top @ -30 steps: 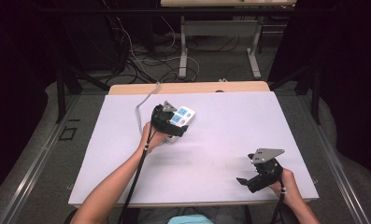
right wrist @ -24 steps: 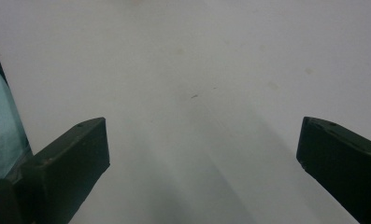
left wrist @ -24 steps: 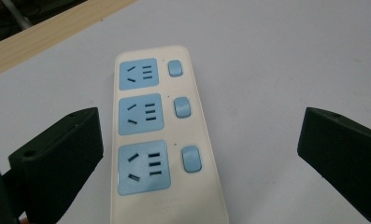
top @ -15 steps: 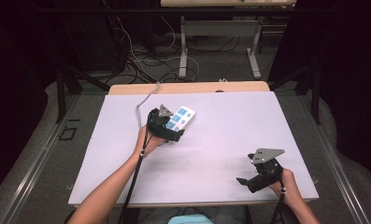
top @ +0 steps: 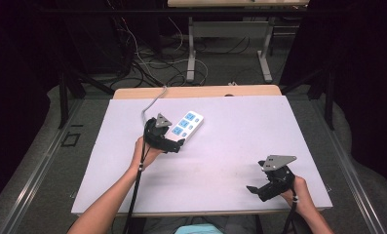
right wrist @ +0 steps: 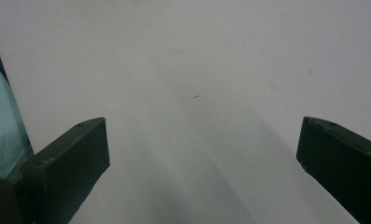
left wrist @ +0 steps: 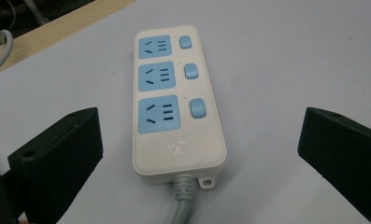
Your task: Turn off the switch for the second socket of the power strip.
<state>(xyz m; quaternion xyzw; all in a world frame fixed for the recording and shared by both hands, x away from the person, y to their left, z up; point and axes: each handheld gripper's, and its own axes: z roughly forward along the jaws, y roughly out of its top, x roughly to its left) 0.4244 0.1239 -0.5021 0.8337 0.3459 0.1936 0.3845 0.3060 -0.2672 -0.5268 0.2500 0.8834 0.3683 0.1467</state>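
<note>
A white power strip (top: 187,124) with three blue sockets and three blue switches lies flat on the white tabletop (top: 240,131), left of centre. My left gripper (top: 176,139) is open just short of the strip's near end. In the left gripper view the strip (left wrist: 174,107) lies between the spread jaws of the left gripper (left wrist: 199,135), untouched, with its grey cable (left wrist: 182,207) leaving toward the camera. My right gripper (top: 255,187) is open and empty at the near right edge. In its own view the right gripper (right wrist: 204,144) hangs over bare white surface.
The strip's cable (top: 151,101) curves off toward the far left of the table. A wooden strip (top: 205,91) borders the far edge. Beyond it stand table legs (top: 191,53) and floor cables. Light blue cloth (right wrist: 0,121) sits at the near edge.
My left gripper has drawn back from over the power strip toward the near left. The strip and the right gripper have stayed put.
</note>
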